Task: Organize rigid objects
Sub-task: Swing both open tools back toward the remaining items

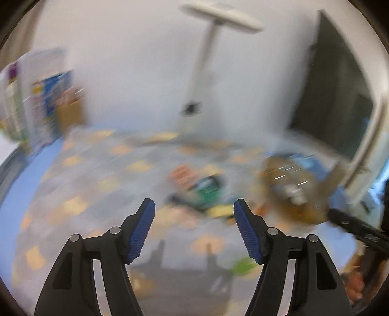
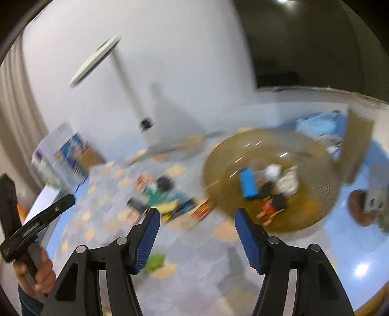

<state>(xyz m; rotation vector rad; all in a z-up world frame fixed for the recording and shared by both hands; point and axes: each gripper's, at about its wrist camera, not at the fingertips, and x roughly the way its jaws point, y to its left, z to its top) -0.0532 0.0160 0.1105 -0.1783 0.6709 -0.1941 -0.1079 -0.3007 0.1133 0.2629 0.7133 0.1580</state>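
Note:
Both views are motion-blurred. A pile of small rigid objects [image 1: 199,192], orange, green, yellow and black, lies on the patterned cloth; it also shows in the right wrist view [image 2: 165,194]. A round brown basket [image 2: 304,206] at the right holds a blue block [image 2: 246,182] and several other items; it shows in the left wrist view too [image 1: 291,192]. A small green object [image 2: 155,261] lies near the front. My left gripper [image 1: 194,228] is open and empty above the cloth. My right gripper [image 2: 197,235] is open and empty, left of the basket.
A grey cloth with orange patches [image 1: 97,184] covers a blue table. Boxes [image 1: 41,97] stand at the back left. A white lamp [image 1: 218,14] stands at the wall. A dark monitor [image 1: 340,97] is at the right. A cardboard piece [image 2: 357,150] stands behind the basket.

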